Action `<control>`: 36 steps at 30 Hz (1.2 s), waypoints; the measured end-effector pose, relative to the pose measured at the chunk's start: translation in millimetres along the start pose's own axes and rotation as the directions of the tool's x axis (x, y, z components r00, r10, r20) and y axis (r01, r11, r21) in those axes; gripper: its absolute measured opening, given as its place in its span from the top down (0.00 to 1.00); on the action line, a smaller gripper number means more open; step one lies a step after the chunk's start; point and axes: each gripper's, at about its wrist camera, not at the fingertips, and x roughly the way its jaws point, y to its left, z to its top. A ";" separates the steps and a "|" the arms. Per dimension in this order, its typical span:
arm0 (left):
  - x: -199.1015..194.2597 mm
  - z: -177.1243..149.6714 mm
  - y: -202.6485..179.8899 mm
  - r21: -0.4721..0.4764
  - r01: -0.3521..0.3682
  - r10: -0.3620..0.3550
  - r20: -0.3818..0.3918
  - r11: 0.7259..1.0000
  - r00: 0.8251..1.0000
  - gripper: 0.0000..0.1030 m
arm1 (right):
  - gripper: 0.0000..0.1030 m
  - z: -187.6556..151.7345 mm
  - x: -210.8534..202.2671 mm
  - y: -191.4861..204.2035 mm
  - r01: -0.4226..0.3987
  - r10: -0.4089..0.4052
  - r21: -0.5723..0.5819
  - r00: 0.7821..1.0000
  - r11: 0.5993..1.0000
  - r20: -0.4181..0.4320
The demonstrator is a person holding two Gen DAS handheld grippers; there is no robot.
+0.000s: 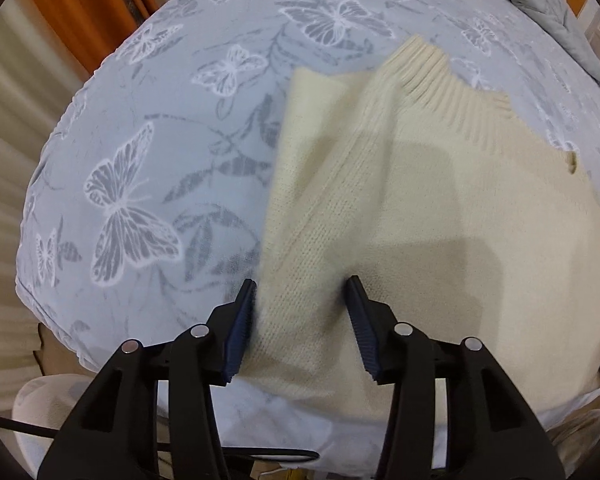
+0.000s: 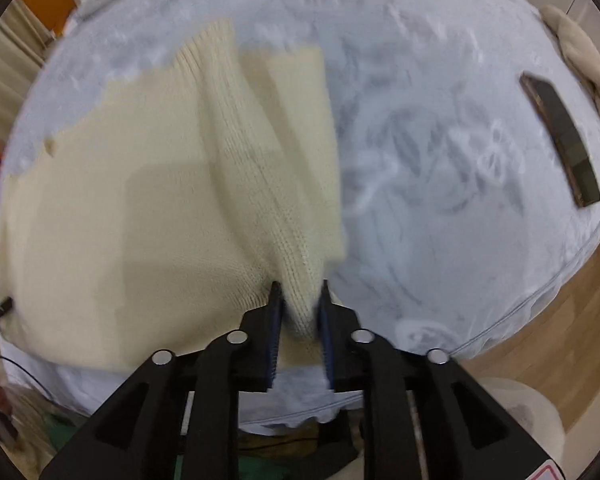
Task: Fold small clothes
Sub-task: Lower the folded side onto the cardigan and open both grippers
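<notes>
One cream knit sweater [image 1: 440, 200] lies spread on the bed [image 1: 160, 120], its ribbed collar [image 1: 452, 84] at the far end and its hem near you. It will handle as soft, floppy and fairly light, and a loose knit like this stretches and sags wherever it is not supported, so take hold through a full thickness of the edge, not a few loops.

Your left gripper [image 1: 302, 320] straddles the sweater's left edge near the hem; its jaws stand well apart, with fabric between them but not pinched. Your right gripper [image 2: 300, 316] has its jaws nearly closed on a raised ridge of the right edge near the hem, and the knit bunches up between them, so you have hold of it there. Both side panels already appear turned inward.

Farther out on the butterfly-print bedcover, a dark flat phone-like object [image 2: 560, 140] lies well apart from the sweater, and grey bedding [image 1: 548, 4] is bunched at the far corner.
</notes>
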 end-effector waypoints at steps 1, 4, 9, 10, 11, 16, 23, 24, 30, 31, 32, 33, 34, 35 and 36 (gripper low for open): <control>-6.6 1.7 1.7 -0.011 0.019 -0.019 0.011 1.000 1.000 0.55 | 0.72 2.7 -8.7 1.0 -0.002 0.001 0.004 0.999 1.000 0.032; -31.4 16.0 8.2 -0.063 0.115 -0.109 0.091 0.991 0.990 0.37 | 0.45 30.0 -35.4 13.1 -0.038 0.042 -0.030 0.989 0.999 0.139; -19.2 66.6 -14.0 -0.073 0.161 -0.153 0.105 0.984 0.983 0.18 | 0.41 95.6 -7.6 35.9 -0.066 0.073 -0.051 0.988 0.996 0.139; -9.2 74.9 -19.1 -0.073 0.154 -0.148 0.084 0.985 0.985 0.19 | 0.41 105.5 3.6 38.4 -0.062 0.068 -0.051 0.989 0.997 0.129; 1.1 81.7 -24.4 -0.073 0.149 -0.144 0.068 0.986 0.987 0.23 | 0.41 115.4 18.7 42.8 -0.046 0.051 -0.046 0.992 0.998 0.116; 24.6 100.3 -45.0 -0.024 0.143 -0.142 0.044 0.989 0.989 0.89 | 0.91 127.5 25.2 59.7 -0.089 0.098 -0.067 0.984 0.994 0.150; 45.7 113.7 -50.7 -0.009 0.082 -0.082 0.024 0.997 0.996 0.85 | 0.86 137.5 63.4 30.4 -0.078 0.076 0.045 0.996 0.996 0.047; 41.1 112.5 -52.4 0.006 0.063 -0.063 0.044 0.998 0.997 0.84 | 0.84 136.2 61.6 29.2 -0.088 0.085 0.055 0.994 0.995 0.062; -24.8 80.5 -50.9 0.049 0.094 -0.100 0.144 0.994 0.984 0.66 | 0.78 98.3 -33.2 56.1 -0.125 0.118 0.003 0.945 0.992 0.305; -31.1 70.5 -55.3 0.062 0.119 -0.127 0.143 0.991 0.982 0.66 | 0.90 94.7 -34.8 64.3 -0.154 0.156 -0.029 0.947 0.988 0.281; -36.1 56.5 -62.5 0.078 0.140 -0.150 0.138 0.987 0.979 0.66 | 0.94 81.7 -32.7 84.3 -0.200 0.214 -0.083 0.949 0.976 0.233; -36.3 44.8 -70.7 0.097 0.151 -0.162 0.122 0.984 0.979 0.66 | 0.95 68.5 -28.5 101.7 -0.222 0.244 -0.133 0.951 0.966 0.188; -33.0 34.7 -78.3 0.115 0.162 -0.174 0.099 0.980 0.980 0.66 | 0.95 56.5 -21.1 120.4 -0.226 0.255 -0.189 0.956 0.956 0.146; -24.9 26.7 -87.1 0.135 0.170 -0.180 0.069 0.976 0.981 0.66 | 0.95 43.5 -4.0 142.9 -0.205 0.238 -0.261 0.966 0.943 0.100; -11.9 16.4 -96.6 0.158 0.160 -0.166 0.029 0.974 0.986 0.66 | 0.95 35.9 16.6 156.7 -0.185 0.209 -0.313 0.977 0.932 0.047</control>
